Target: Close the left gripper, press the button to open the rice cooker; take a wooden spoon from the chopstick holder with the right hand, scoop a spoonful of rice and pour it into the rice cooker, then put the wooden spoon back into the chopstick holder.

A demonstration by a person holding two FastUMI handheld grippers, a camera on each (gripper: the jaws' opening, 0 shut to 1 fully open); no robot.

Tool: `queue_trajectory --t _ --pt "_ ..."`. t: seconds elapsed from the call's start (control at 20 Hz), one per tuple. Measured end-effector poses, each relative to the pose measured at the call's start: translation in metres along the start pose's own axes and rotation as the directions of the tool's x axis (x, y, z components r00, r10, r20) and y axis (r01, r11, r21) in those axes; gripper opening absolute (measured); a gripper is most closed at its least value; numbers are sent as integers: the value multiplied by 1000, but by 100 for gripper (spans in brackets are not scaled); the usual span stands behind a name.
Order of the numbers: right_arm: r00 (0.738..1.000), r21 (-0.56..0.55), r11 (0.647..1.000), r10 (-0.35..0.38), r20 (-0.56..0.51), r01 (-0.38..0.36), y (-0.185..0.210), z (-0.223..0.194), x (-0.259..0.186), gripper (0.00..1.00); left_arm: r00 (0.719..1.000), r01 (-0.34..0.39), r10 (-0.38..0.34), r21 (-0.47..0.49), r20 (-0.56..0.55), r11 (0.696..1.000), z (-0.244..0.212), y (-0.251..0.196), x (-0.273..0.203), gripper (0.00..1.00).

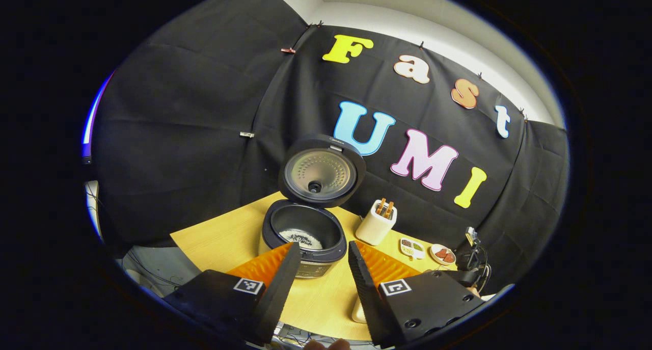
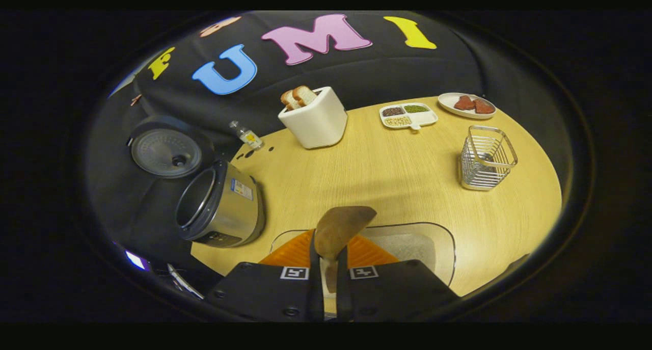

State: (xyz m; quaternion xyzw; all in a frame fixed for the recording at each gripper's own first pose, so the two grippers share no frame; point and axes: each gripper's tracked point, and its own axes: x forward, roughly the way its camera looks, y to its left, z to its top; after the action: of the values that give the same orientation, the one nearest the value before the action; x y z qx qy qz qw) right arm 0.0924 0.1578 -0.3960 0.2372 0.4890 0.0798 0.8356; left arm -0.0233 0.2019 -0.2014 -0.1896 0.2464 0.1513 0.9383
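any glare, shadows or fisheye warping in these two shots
Left gripper view: the open lid of the rice cooker gleams, and the table edge bows. Right gripper view: the table rim curves strongly, a soft shadow lies beyond the wooden spoon, and the wire basket glints.

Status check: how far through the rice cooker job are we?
Done: the rice cooker lid stands open, and some rice lies in the pot. In hand: the right gripper is shut on the wooden spoon, its bowl over the rice tray. The left gripper hangs open. Left: returning the spoon to the wire chopstick holder, plus any scoop still due.
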Motion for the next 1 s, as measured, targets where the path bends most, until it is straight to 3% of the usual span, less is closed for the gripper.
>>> queue_trajectory --t 0.3,0.45,0.55,0.7,0.85,0.9,1.0 --pt "998 80 995 51 44 -54 3 30 -27 10 1000 17 -17 20 -9 1000 0 -13 8 69" --pt "995 90 993 73 63 -78 7 41 -38 19 999 29 -29 25 -14 999 -2 -22 13 69" --pt "993 95 991 89 75 -96 10 49 -47 19 999 35 -35 27 -15 999 -3 -26 15 69" --pt "989 102 987 116 92 -125 17 60 -62 10 999 40 -39 23 -17 999 -4 -29 17 69" --pt "983 100 982 148 111 -159 32 72 -73 9 999 38 -38 22 -16 999 -3 -28 18 69" --pt "980 97 981 159 117 -171 38 76 -76 19 999 36 -36 22 -15 999 -3 -26 17 69" --pt "975 82 977 184 127 -195 55 83 -81 10 999 31 -31 22 -12 999 -2 -22 17 69"
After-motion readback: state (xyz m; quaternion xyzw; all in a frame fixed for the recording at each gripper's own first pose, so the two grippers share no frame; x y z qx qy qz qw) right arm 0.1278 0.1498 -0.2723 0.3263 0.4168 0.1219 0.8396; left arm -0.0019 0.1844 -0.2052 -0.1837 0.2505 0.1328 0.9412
